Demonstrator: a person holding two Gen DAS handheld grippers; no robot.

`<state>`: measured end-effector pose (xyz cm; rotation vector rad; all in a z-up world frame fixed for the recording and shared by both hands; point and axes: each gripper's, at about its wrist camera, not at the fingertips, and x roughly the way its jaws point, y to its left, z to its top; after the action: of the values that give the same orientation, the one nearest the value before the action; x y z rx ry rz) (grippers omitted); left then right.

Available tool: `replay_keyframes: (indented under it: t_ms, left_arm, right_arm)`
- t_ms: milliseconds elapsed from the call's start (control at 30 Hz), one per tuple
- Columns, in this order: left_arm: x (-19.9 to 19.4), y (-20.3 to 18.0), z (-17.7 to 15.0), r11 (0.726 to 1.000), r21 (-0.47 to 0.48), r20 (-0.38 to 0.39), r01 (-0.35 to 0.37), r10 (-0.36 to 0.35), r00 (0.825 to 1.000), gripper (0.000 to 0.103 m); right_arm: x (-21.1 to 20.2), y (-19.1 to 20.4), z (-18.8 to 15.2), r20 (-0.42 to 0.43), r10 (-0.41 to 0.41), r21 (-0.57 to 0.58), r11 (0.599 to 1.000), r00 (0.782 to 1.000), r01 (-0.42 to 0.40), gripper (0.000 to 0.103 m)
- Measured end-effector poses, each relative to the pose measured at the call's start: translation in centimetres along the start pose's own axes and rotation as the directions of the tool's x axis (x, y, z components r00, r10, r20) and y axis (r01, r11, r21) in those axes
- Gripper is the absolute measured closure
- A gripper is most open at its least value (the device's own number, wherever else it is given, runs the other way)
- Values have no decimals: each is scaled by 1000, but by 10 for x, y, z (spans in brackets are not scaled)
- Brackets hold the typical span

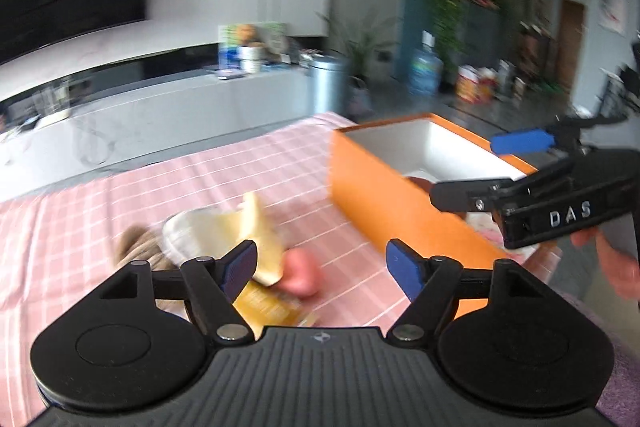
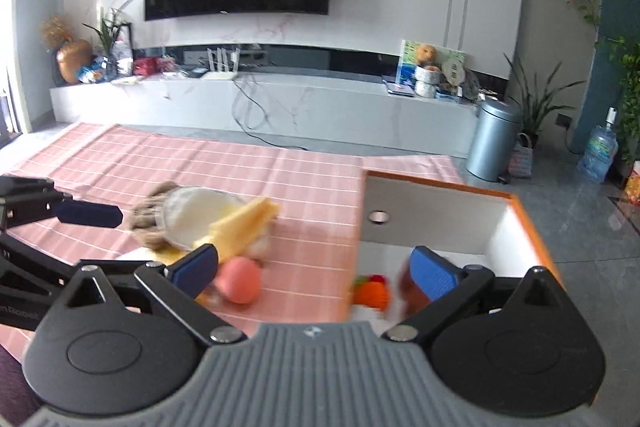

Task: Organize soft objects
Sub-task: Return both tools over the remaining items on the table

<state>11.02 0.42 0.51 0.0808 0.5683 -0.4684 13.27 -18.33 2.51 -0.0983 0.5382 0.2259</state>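
Both grippers stand with their jaws spread wide and nothing between the pads. From the right wrist view, the right gripper hangs over the near rim of the orange box, so its right pad sits above the white interior while its left pad is over the tablecloth; that placement fits a drop into the box, judging by the small orange and red knitted toy and a blurred brown thing lying on the box floor just beneath.

From its own camera, the left gripper points down at the pile of soft things left on the pink checked tablecloth, to the left of the box: a pale yellow sponge wedge leaning on a white rounded piece, a brown fuzzy toy at the far side, a pink ball nearest the box, and a yellow packet under the pad. It touches none of them; the spread jaws suit a next pick, likely the sponge or ball.
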Motion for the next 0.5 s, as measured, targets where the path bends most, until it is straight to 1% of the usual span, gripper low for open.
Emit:
replay_keyframes:
  t_ms: [33,133,267,333,400,500]
  left_arm:
    - [-5,6,-3,999,-27,10,-19,19,1000,15]
    - [-16,20,-12,993,-84,38,-87,90,995,15]
    - [-25,40,-24,976,-174,76,-132,147,986,17]
    - [-24,51,-26,964,-228,78,-135,157,985,21]
    - [-19,60,-27,956,-260,68,-133,155,986,23]
    - [-19,63,-36,957,-250,67,-147,168,984,23]
  right_arm:
    - [1,9,-2,8,9,2,1000,1000,-9,3]
    - [5,33,-11,41,1,17,1000,999,-2,3]
    - [17,51,-25,46,27,41,999,999,-29,3]
    - [25,58,-30,32,37,39,999,999,-38,3]
    - [33,61,-33,18,42,30,999,999,-43,3]
    - [44,66,-34,13,26,17,1000,1000,-27,5]
